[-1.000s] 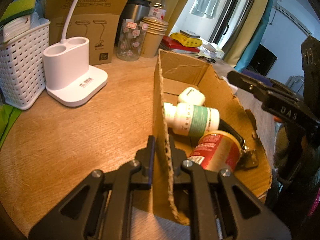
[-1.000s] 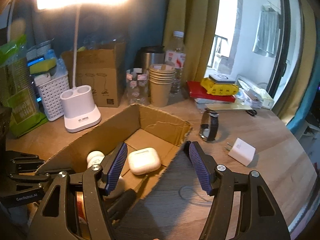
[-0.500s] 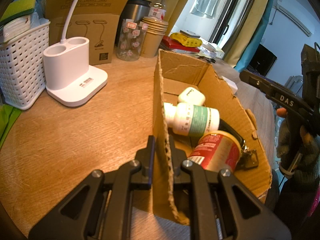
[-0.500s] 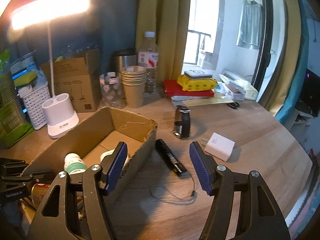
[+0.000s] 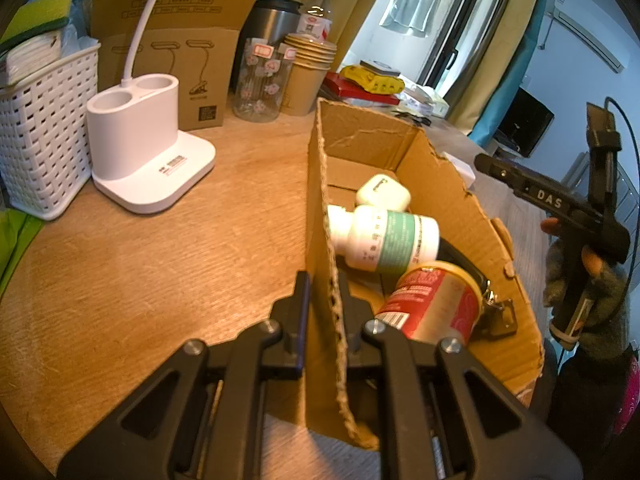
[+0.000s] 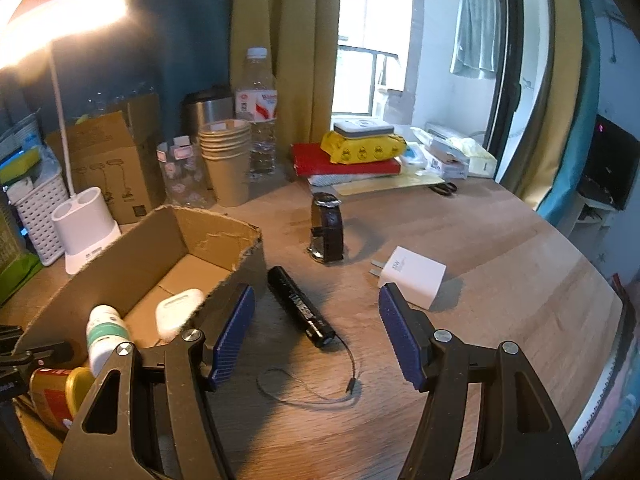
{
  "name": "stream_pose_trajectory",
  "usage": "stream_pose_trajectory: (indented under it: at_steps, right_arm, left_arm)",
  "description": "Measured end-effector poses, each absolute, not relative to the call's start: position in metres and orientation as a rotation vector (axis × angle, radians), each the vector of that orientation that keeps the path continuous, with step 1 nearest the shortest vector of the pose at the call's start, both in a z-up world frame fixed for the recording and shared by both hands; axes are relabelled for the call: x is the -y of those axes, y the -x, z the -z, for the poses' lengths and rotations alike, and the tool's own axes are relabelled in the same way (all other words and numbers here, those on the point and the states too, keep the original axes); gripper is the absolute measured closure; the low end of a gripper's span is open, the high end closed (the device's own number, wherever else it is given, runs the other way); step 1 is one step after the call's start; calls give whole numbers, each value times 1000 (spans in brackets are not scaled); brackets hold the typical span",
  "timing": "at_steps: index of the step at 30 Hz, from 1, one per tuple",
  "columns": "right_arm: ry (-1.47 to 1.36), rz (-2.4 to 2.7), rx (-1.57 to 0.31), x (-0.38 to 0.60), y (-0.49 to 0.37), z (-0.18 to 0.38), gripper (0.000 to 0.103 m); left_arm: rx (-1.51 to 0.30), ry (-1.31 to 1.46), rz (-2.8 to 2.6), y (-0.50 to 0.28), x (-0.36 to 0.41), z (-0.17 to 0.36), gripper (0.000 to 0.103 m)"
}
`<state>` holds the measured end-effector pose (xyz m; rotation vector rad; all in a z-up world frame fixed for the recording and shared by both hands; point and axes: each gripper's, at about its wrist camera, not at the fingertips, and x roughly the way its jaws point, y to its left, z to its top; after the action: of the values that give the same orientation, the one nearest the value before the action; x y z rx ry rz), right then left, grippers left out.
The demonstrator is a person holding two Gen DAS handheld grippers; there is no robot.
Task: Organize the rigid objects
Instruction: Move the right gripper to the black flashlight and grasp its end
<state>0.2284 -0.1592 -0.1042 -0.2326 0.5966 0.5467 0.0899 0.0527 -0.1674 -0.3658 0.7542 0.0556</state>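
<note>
The left gripper (image 5: 322,312) is pinched on the near side wall of the cardboard box (image 5: 444,184); one pad sits outside the wall, the other inside, with the corrugated edge clamped between them. The box stands on the wooden table (image 5: 140,264).

Contents of the box, nearest first:
- a red-labelled can (image 5: 434,306) lying on its side, just beside the inner finger;
- a white bottle with a green label (image 5: 384,238), also on its side, touching the can;
- a white earbud case (image 5: 383,196) at the far end, behind the bottle.
A dark object lies under the can and bottle — it is too hidden to identify.

The right gripper (image 6: 316,336) hangs above the table to the right of the box with its blue-padded jaws spread wide and nothing between them. Items still outside the box, near to far:
- a black cylindrical flashlight (image 6: 300,306) with a thin wire lanyard (image 6: 308,388), lying flat just beside the box's right wall;
- a white plug adapter (image 6: 412,276), further right, apart from the flashlight;
- a wristwatch (image 6: 327,228) standing on its strap, beyond both.

In the left wrist view a gloved hand (image 5: 580,280) holds the right gripper's handle past the box's far wall.

At the table's rear stand a white lamp base (image 5: 140,160), a white basket (image 5: 44,132), stacked paper cups (image 6: 226,160) and a water bottle (image 6: 258,112).
</note>
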Motion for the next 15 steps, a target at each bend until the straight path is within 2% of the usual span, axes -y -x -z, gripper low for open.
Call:
stream_pose_trajectory:
  at_steps: [15]
  right_arm:
    - [270, -542, -645, 155, -241, 123, 35]
  left_arm:
    - [-754, 366, -55, -90, -53, 167, 91]
